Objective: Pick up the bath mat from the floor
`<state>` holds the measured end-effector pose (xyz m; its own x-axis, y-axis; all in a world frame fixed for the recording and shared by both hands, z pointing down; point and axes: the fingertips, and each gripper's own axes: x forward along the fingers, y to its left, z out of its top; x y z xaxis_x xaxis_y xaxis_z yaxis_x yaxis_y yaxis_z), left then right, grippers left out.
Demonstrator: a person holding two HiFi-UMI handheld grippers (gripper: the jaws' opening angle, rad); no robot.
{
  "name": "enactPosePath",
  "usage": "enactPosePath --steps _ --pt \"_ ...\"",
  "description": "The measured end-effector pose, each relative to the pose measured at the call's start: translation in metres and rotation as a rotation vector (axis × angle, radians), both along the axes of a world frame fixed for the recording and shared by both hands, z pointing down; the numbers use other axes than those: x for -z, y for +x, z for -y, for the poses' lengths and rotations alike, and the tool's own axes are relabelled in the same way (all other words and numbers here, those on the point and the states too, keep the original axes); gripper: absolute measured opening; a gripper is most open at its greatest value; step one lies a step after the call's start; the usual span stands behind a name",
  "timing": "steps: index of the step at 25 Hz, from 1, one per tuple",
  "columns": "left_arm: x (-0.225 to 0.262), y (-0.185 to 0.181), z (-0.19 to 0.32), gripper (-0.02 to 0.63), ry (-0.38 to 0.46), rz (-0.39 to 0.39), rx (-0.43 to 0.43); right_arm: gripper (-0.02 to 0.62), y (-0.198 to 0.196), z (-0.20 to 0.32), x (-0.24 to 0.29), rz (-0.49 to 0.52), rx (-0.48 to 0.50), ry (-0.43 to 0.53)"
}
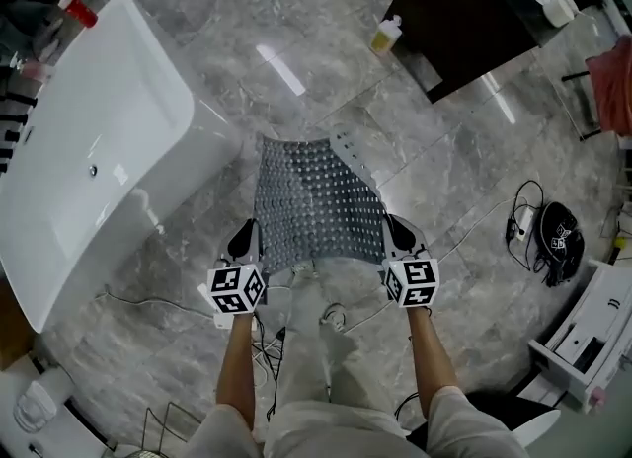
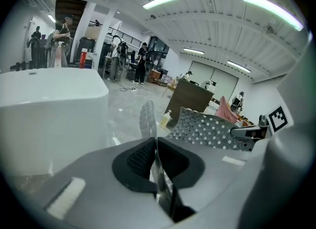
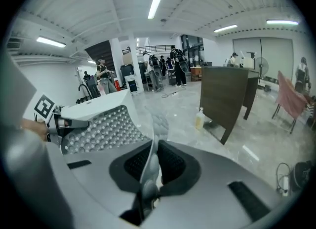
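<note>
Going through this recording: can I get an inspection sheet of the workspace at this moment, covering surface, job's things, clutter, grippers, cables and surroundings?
Surface: glossy grey stone-tile floor.
Job's things: bath mat, translucent, studded, held up by its two near corners.
Clutter: bottle on the floor beside a dark cabinet; black object at right.
Grippers: left hand-held gripper and right hand-held gripper each shut on a mat corner.
Cables: black cable by the black object; white cable near the bathtub.
Surroundings: white bathtub at left; people far off.
</note>
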<state>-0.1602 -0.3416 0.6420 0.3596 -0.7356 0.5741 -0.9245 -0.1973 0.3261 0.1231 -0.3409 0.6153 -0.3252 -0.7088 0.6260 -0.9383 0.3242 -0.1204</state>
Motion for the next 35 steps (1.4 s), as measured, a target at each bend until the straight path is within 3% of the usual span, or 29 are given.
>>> enactPosePath --steps 8,21,35 --pt "0.103 0.013 -0.010 0.026 0.040 0.017 -0.055 0.025 0.012 -0.028 0.101 0.034 -0.050 0.062" --pt "0.265 0.040 -0.048 0.025 0.189 0.025 -0.079 0.025 0.039 -0.075 0.252 0.056 -0.066 0.241" --pt "0.343 0.058 -0.120 0.025 0.260 0.033 -0.110 0.025 0.062 -0.152 0.326 0.041 -0.088 0.346"
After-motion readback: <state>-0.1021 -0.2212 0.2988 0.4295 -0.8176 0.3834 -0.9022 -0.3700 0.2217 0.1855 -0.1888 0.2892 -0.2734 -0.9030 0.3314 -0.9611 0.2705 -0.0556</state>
